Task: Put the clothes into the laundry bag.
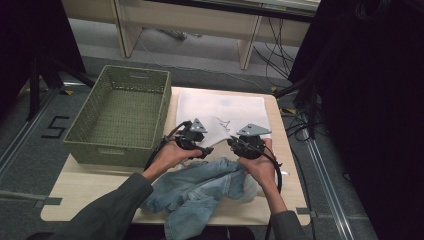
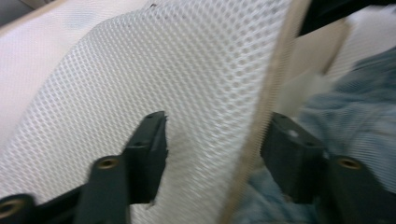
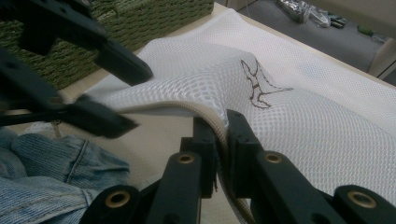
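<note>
- On the pale wooden table point(image 1: 90, 185), a white mesh bag point(image 1: 220, 112) lies flat toward the far edge, with a crumpled pile of jeans point(image 1: 200, 192) at the near edge.
- The table stands on a grey floor; light wooden furniture legs and loose cables sit beyond it, and dark stands and drapes flank both sides.
- A green woven basket point(image 1: 120, 117) sits on the table's left part, just beside the bag, with its near wall close to the left hand.
- The left gripper point(image 1: 199, 145) is at the bag's near edge. In the left gripper view its jaws stand apart, released, with the bag's beige zipper edge point(image 2: 261, 116) and the raised mesh between them; neither jaw presses the cloth.
- The right gripper point(image 1: 240, 143) is just beside the left one, also at the bag's near edge. In the right gripper view point(image 3: 220, 140) its jaws are clenched on the zipper edge, lifting that lip of mesh off the table.
- A small dark drawing point(image 3: 259, 86) marks the mesh just past the right gripper.
- The jeans lie under and between the two forearms, touching the bag's near edge, and crowd the space below the lifted lip.
- In the right gripper view, the left gripper's black jaws point(image 3: 102, 88) cross in front of the basket and partly hide it.
</note>
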`<move>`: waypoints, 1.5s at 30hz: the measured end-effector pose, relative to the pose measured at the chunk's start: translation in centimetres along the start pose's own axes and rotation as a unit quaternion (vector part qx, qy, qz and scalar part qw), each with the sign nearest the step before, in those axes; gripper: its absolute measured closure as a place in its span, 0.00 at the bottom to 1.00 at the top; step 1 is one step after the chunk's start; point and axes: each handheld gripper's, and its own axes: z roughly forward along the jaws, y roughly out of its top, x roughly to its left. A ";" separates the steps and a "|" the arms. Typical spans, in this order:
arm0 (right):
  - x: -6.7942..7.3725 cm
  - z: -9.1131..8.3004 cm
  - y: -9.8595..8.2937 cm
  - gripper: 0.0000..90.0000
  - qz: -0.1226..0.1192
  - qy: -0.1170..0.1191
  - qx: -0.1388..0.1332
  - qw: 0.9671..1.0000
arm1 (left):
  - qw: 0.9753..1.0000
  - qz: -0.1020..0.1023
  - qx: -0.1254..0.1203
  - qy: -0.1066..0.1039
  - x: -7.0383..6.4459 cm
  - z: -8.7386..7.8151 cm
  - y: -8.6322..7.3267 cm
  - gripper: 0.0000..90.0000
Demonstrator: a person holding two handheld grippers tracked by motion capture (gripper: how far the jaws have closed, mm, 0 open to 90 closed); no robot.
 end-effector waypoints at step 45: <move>7.6 -1.2 -0.8 0.94 -0.085 0.110 0.103 0.985 | 0.998 0.044 0.001 -0.033 1.5 -3.6 0.9 0.94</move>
